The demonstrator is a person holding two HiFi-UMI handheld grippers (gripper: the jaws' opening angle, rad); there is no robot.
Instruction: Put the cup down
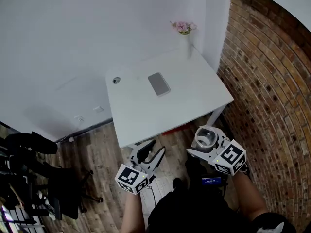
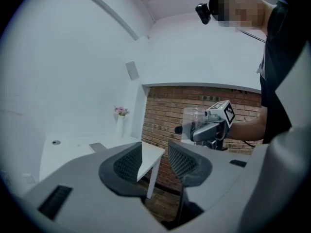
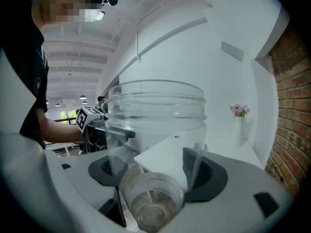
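A clear plastic cup (image 3: 154,144) sits between the jaws of my right gripper (image 3: 155,171), which is shut on it. The same cup (image 1: 206,138) shows in the head view in my right gripper (image 1: 208,142), held off the near right corner of the white table (image 1: 189,106). From the left gripper view the cup (image 2: 193,124) appears at the right, in front of the brick wall. My left gripper (image 1: 149,155) hovers below the table's near edge, open with nothing between its fingers (image 2: 131,165).
On the table lie a grey phone-like slab (image 1: 159,84) and a small round cap (image 1: 116,80); a white vase with pink flowers (image 1: 184,32) stands at the far corner. A brick wall (image 1: 272,81) runs along the right. A black office chair (image 1: 43,178) stands at the left.
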